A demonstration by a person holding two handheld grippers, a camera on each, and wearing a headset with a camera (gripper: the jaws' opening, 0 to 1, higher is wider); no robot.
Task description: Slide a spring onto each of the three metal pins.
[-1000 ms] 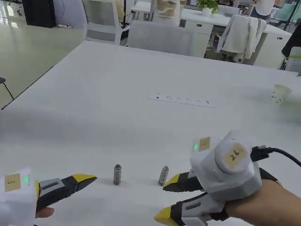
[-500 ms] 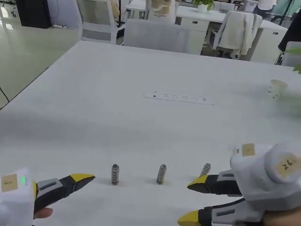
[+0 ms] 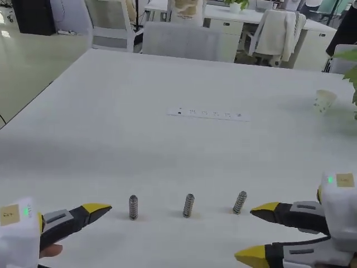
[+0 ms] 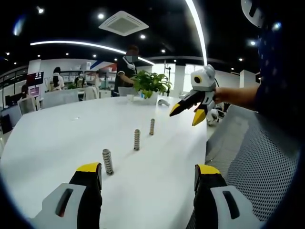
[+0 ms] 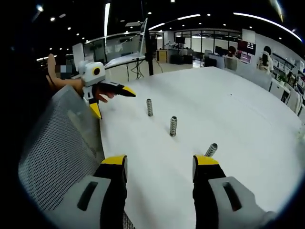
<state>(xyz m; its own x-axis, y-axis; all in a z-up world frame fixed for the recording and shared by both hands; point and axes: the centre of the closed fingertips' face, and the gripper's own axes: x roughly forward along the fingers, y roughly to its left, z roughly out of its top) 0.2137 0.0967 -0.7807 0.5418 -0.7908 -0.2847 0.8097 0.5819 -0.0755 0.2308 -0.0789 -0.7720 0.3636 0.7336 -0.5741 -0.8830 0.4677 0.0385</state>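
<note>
Three short metal springs stand upright in a row near the front of the white table [image 3: 167, 151]: left spring [image 3: 133, 207], middle spring [image 3: 189, 205], right spring [image 3: 240, 202]. Each seems to sit over a pin, though the pins are hidden. My left gripper [image 4: 147, 169] is open and empty, left of the row; one yellow fingertip [image 3: 97, 210] points at the left spring [image 4: 108, 161]. My right gripper [image 3: 255, 233] is open and empty, just right of the right spring [image 5: 210, 150], not touching it.
A white power strip [image 3: 208, 114] lies mid-table. A paper cup [image 3: 324, 101] stands at the far right. Grey chairs [image 3: 184, 42] line the far edge. The table's near edge lies just behind both grippers, with a mesh chair [image 5: 57, 143] there.
My right gripper has pulled back to the right, away from the middle spring, uncovering the third spring. The left gripper has held still. The head camera drifted slightly.
</note>
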